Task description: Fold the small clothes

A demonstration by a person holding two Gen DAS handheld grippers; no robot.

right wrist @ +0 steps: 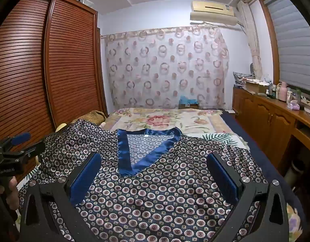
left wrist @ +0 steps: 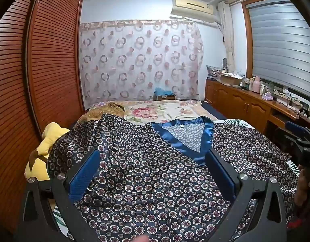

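A dark navy satin top printed with small maroon-and-white rings [left wrist: 155,173], trimmed with a plain blue satin V-neck band [left wrist: 171,141], lies spread flat on the bed [right wrist: 167,119], directly ahead of and beneath both tools. The left tool [left wrist: 153,161] stands wide, its blue ribbed pads [left wrist: 85,173] apart over the top's front, with nothing between them but the cloth lying below. The right tool [right wrist: 155,167] is likewise wide and holds nothing; the V of the neck band sits just ahead of its left pad. A sleeve of the top trails off past the left tool's left side, toward a yellow plush toy [left wrist: 48,141]. Beyond the garment, further ahead of both tools, lies a cream quilt with pink flowers [right wrist: 161,121]. A louvred red-brown wooden wardrobe [left wrist: 44,60] stands to the left.
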